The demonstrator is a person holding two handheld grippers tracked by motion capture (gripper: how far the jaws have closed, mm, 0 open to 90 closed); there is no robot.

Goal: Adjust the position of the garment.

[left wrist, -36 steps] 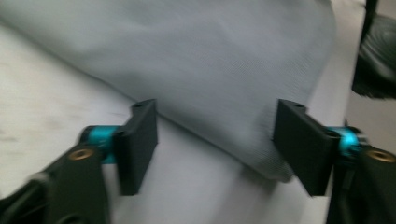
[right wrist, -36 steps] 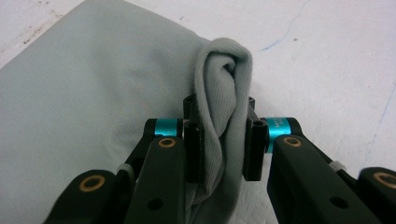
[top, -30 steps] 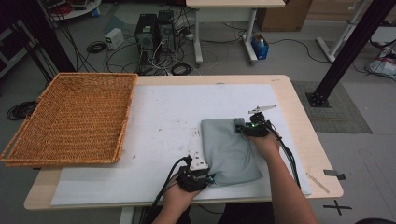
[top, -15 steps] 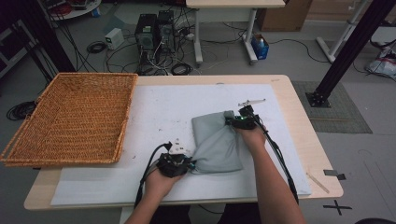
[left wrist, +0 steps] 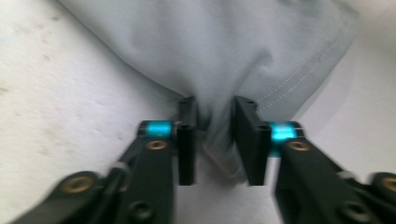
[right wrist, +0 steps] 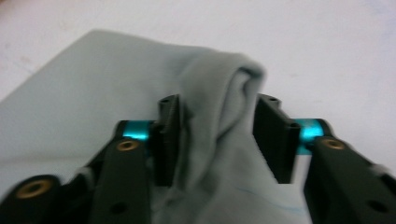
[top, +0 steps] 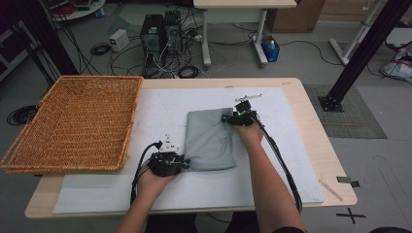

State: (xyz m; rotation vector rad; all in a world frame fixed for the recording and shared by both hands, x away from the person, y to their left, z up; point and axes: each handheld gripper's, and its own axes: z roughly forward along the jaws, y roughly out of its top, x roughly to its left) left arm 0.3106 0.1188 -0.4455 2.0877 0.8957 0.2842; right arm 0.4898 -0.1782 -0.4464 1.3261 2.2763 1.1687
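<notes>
A folded grey cloth [top: 209,141] lies on the white mat [top: 160,107] in the middle of the table. My left gripper [top: 183,165] is at the cloth's near left corner, and its jaws have just been opening. In the left gripper view a bunched fold of the cloth [left wrist: 224,46] sits loosely between the parted jaws of that gripper [left wrist: 214,140]. My right gripper [top: 228,118] is at the far right corner and has also just been opening. In the right gripper view a raised fold of the cloth [right wrist: 93,93] stands between the spread jaws of that gripper [right wrist: 217,135].
A large wicker basket [top: 73,121] lies at the table's left, its near right corner close to my left hand. The mat has bare room on every side of the cloth. Desks, computers and cables stand on the floor beyond the table.
Both hands have moved left and carried the cloth with them across the mat. The cloth has settled flat, closer to the basket.
</notes>
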